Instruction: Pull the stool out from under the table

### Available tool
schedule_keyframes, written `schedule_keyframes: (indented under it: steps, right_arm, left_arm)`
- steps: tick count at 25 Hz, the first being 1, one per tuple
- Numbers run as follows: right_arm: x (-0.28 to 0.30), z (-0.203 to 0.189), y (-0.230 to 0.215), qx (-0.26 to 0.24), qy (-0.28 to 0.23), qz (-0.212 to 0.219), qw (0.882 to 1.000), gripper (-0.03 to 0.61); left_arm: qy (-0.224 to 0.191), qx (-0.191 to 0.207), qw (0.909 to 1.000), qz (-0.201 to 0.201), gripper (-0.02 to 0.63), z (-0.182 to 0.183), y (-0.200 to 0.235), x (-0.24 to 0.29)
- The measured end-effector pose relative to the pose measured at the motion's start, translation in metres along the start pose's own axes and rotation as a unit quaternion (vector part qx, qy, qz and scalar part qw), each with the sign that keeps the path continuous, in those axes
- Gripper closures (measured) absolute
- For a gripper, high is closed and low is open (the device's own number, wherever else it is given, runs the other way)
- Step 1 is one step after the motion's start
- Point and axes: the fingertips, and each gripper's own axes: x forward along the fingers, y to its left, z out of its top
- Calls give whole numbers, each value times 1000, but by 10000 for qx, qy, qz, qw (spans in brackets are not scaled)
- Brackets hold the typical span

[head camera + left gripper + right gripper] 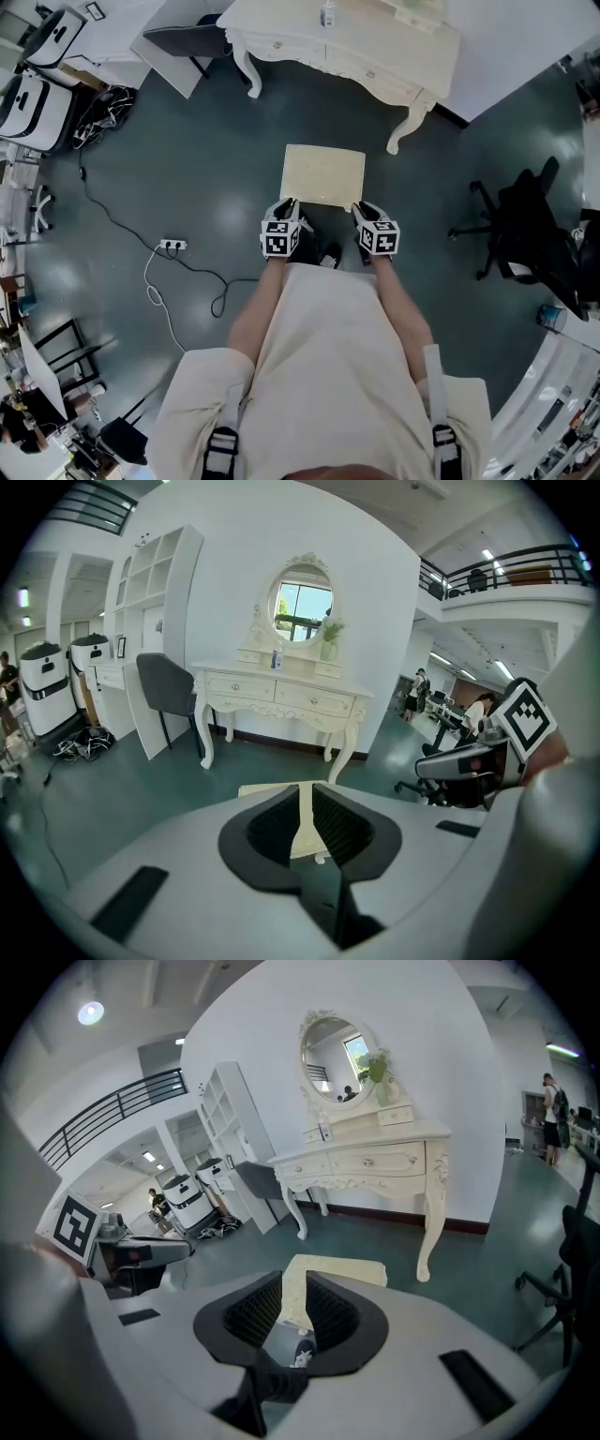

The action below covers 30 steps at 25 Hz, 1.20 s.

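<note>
The cream square-topped stool (323,173) stands on the dark green floor, just in front of the white dressing table (281,28) and clear of its legs. My left gripper (291,204) is shut on the stool's near left corner. My right gripper (361,208) is shut on the near right corner. In the left gripper view the stool's (267,788) thin edge runs between the dark pads of the left gripper (306,817). In the right gripper view the stool's (342,1269) corner sits pinched in the right gripper (292,1302). The table with its oval mirror (302,600) rises beyond.
A black office chair (530,234) stands to the right. A power strip with its cable (172,245) lies on the floor to the left. A grey chair (187,39) sits by the table's left end, with white machines (37,103) at the far left. My shoe (330,255) is under the stool's near edge.
</note>
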Motion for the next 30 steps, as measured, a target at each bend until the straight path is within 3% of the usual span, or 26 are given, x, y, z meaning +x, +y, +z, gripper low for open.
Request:
schedule_keyframes:
  steps: [4,10,14,18,23,26,30]
  right_arm:
    - [-3,15,5,32,-270,19,9996,514]
    - [-22,49,1,308,-631,83,9975,529]
    - [-39,72,-5,403,-627,-9,9972,534]
    - [-53,90,-10,303,-632,-249,9972,534]
    - [-52,90,8,114,-467,-34,9988,534]
    - [-48,85,21,-67,-330,81,9994,534]
    - [-47,86,27,-248,-358,85,9990,534]
  left_arm:
    - [-264,169,9995,64,592,15,1,-8]
    - [-398,361,9985,34,600,52,-1,-22]
    - [-646,544,9963,-154,600,88,-8,-33]
    - [-503,903,9941,-330,600,103,-23,-35]
    - [-562,1061,9923,-290,600,113,-26,-42]
    - [-721,850,9936,-206,600,115,-22,-47]
    - [-524,502,9969,-318,601,104,-24,-45]
